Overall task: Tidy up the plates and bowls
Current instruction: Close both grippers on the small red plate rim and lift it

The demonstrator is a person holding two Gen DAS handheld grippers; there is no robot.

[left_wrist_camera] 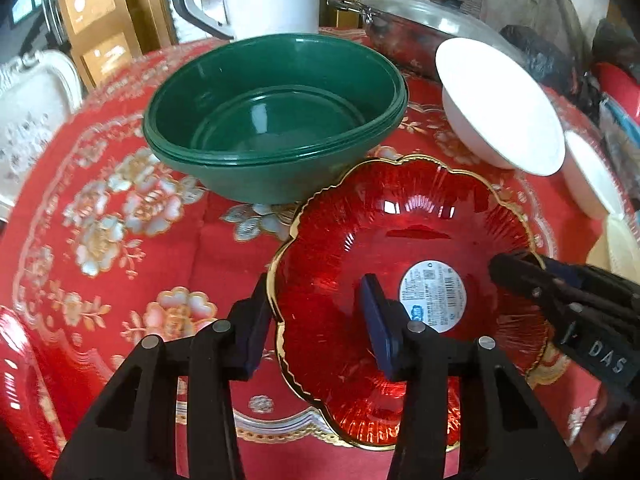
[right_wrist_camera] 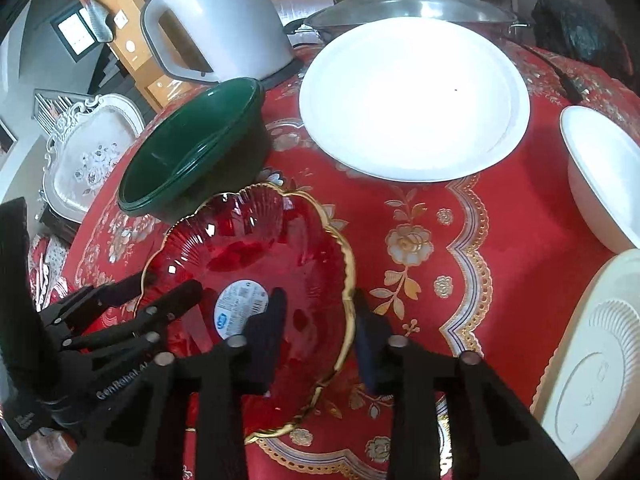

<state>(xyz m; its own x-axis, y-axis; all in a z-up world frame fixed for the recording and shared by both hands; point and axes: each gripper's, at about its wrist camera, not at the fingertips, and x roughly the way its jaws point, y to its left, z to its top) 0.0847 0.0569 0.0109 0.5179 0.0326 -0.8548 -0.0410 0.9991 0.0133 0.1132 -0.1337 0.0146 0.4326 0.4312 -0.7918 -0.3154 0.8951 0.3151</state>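
A red glass bowl with a gold scalloped rim (left_wrist_camera: 400, 280) (right_wrist_camera: 256, 280) sits on the red tablecloth, a white sticker inside it. My left gripper (left_wrist_camera: 316, 328) is open and straddles the bowl's left rim, one finger inside and one outside. My right gripper (right_wrist_camera: 320, 336) is open and straddles its right rim the same way. Each gripper shows in the other's view: the right gripper (left_wrist_camera: 568, 308) and the left gripper (right_wrist_camera: 132, 304). A stack of green bowls (left_wrist_camera: 276, 116) (right_wrist_camera: 192, 152) stands just behind the red bowl. A white plate (right_wrist_camera: 412, 96) (left_wrist_camera: 500, 108) lies behind on the right.
A white bowl (right_wrist_camera: 600, 176) and a cream ribbed dish (right_wrist_camera: 592, 360) sit at the right edge. A white kettle (right_wrist_camera: 224, 16) and a lidded steel wok (right_wrist_camera: 408, 4) stand at the back. A white ornate chair (right_wrist_camera: 88, 152) is left of the table.
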